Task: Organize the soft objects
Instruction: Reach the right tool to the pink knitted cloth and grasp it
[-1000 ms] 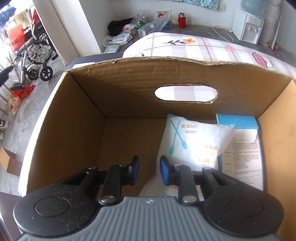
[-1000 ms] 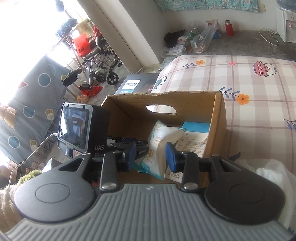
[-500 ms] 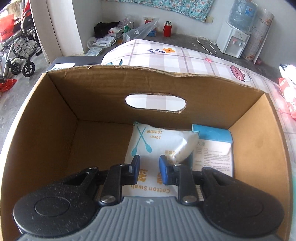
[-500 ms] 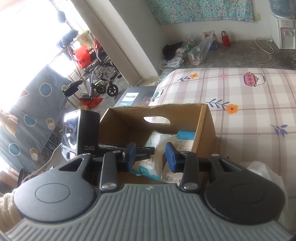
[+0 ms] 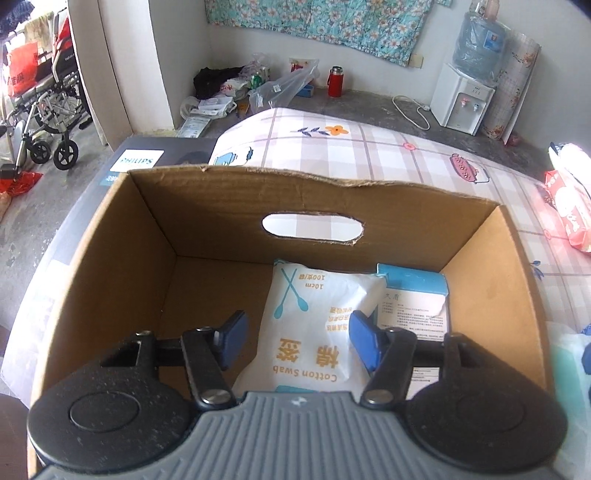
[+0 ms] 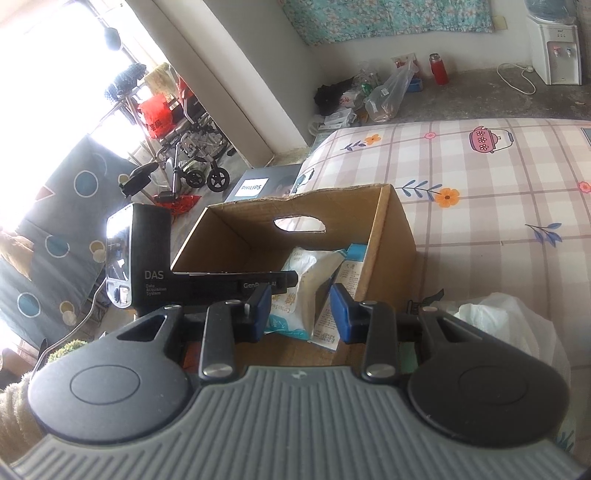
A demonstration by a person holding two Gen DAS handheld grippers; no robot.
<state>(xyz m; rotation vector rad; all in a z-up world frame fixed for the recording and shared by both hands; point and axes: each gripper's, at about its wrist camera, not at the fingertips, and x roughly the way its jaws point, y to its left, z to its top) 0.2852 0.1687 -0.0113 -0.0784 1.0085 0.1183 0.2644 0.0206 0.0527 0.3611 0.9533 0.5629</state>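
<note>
A lived-in home, a plain bedroom or spare room. Shown by a mattress (image 5: 388, 155) under a checked sheet printed with flowers and teapots, bare grey floor (image 5: 369, 99) around it. Floral cloth (image 5: 325, 22) pinned across a white wall. Water dispenser (image 5: 461, 99) with its blue bottle in the corner, cord (image 5: 410, 110) trailing beside it. Red flask (image 5: 335, 81), plastic bags (image 5: 280, 88) and loose clutter heaped against the wall. Folded wheelchair (image 5: 44, 122) by the bright doorway. In the right wrist view, laundry rack (image 6: 125, 85) near the window, dark cushion (image 6: 48, 229) with coloured circles at left. Open carton (image 5: 110, 258) of household packets on the bed's edge.
</note>
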